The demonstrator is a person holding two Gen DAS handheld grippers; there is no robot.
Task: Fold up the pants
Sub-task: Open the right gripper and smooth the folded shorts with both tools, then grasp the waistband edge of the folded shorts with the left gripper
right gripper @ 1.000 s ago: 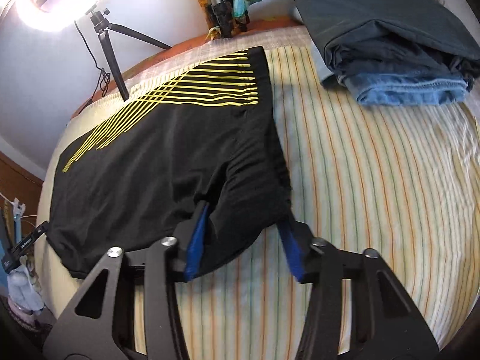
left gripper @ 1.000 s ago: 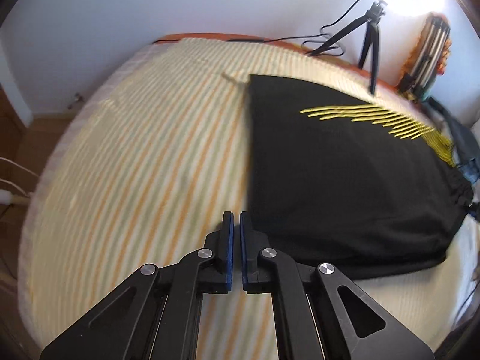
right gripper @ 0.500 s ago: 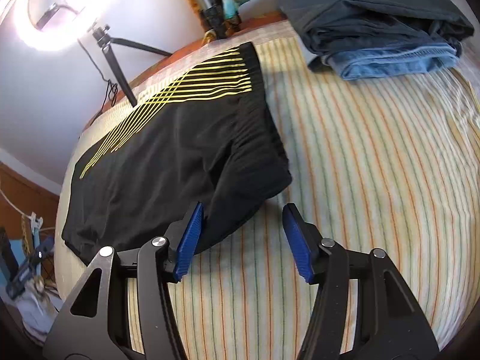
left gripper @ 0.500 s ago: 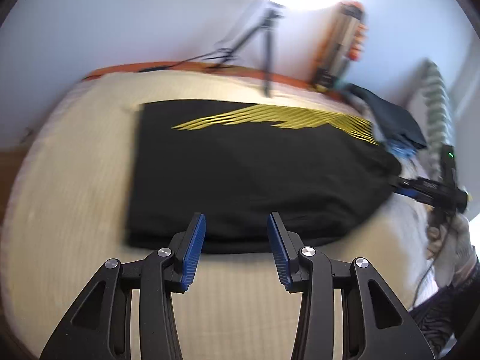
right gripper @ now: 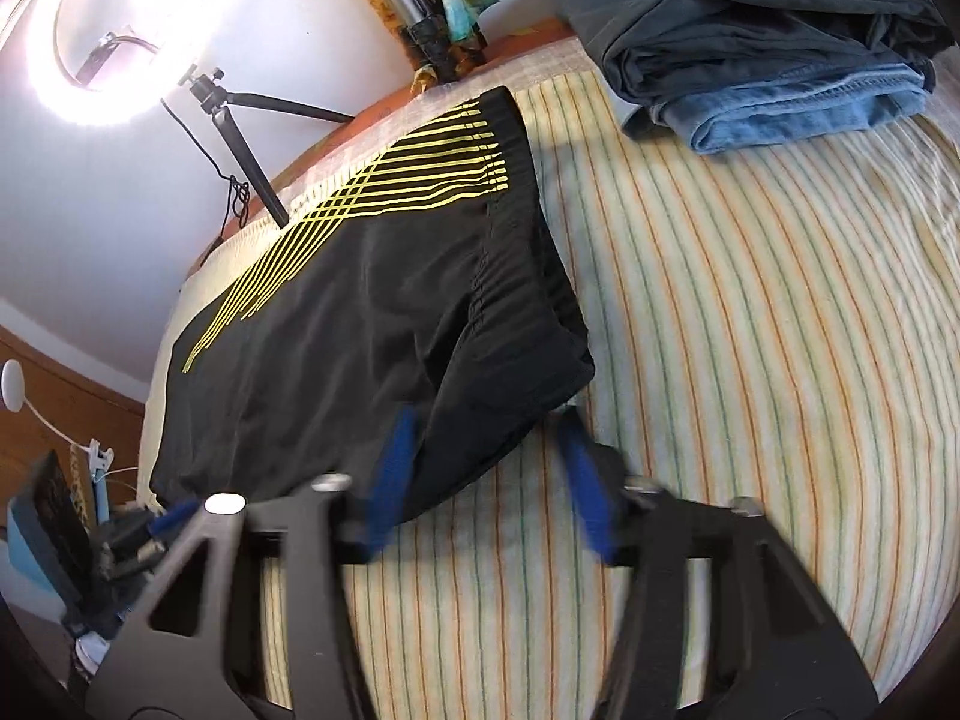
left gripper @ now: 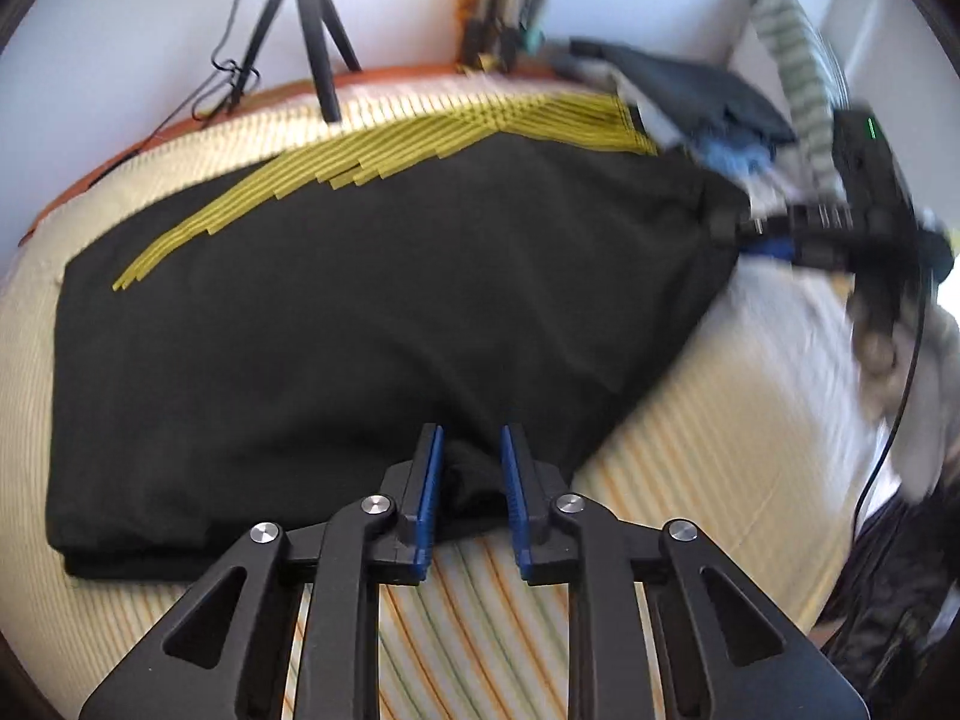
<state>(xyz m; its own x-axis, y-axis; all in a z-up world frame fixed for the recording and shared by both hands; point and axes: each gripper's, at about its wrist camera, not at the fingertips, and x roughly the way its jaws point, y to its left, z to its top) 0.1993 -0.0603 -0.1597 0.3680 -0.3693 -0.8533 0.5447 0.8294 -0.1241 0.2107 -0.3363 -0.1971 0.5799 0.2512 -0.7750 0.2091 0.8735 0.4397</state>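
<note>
Pants [left gripper: 372,312] could slip or bunch on the bed [right gripper: 750,360] because both tools [left gripper: 471,468] [right gripper: 486,468] are spread apart (left straddling the near hem, unclenched).

A bed [right gripper: 750,312] with a striped cover fills the lower and right part of the right wrist view. Behind it stands a pale wall [right gripper: 288,30]. At the upper left a ring light [right gripper: 114,30] glares on a tripod [right gripper: 240,138]. A wooden edge [right gripper: 54,396] shows at the left. Folded clothes [right gripper: 768,42] lie at the upper right.
</note>
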